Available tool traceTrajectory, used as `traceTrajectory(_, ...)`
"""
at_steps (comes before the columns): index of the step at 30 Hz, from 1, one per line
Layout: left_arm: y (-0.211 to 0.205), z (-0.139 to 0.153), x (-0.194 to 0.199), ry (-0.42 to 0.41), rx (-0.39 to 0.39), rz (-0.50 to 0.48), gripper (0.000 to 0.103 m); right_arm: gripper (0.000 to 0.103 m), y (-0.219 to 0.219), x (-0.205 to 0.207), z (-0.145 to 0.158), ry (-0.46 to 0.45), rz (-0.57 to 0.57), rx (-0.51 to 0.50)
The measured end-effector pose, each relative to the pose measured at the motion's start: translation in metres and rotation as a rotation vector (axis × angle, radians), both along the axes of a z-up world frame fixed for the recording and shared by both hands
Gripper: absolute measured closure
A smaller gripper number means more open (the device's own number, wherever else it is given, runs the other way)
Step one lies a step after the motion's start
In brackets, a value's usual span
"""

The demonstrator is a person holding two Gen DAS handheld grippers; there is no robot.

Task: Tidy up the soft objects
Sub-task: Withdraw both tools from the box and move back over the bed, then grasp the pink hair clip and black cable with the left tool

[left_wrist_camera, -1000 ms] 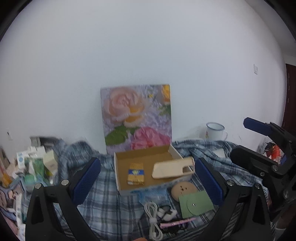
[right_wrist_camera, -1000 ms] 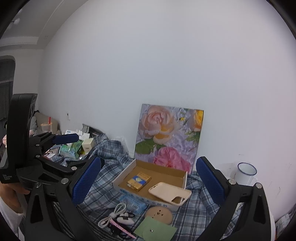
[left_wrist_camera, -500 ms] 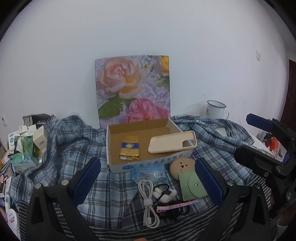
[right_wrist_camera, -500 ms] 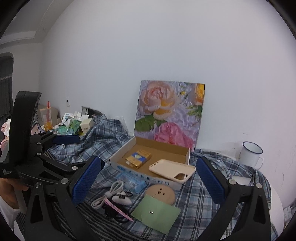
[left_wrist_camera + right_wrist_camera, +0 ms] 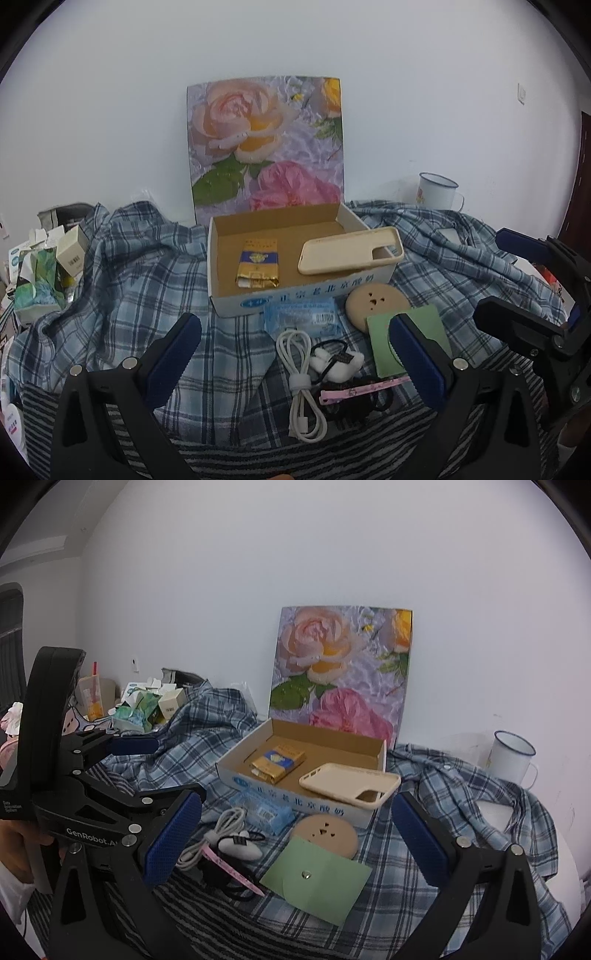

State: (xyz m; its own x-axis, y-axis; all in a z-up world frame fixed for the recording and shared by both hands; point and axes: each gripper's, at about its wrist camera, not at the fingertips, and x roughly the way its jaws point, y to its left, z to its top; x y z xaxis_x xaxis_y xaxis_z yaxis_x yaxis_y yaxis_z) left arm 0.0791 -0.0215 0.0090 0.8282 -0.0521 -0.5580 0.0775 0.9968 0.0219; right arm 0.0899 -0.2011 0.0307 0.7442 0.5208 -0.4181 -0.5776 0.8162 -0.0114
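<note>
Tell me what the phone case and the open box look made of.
Phone case: likely soft silicone or rubber, matte cream, with rounded edges and a camera cutout. Open box: cardboard, with a raw brown inside and a white outer face printed in blue.

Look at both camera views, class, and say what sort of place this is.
Probably a lived-in room at home, not a lab: a rumpled blue plaid cloth serves as the work surface, an unframed rose flower print leans on the white wall, and opened cartons and packets lie heaped at one side.
</note>
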Motion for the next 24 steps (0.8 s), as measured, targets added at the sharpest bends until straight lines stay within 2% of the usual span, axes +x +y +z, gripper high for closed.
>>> traceTrajectory(12, -0.002, -0.025, 0.008, 0.062, 0.01, -0.016, 0.0, 0.0, -0.002, 0.007, -0.022, 0.053, 0.001, -0.02)
traceTrajectory(24, -0.002, -0.055, 0.011, 0.169, -0.025, -0.096, 0.0, 0.0, -0.014, 0.026, -0.043, 0.147, -0.028, 0.008)
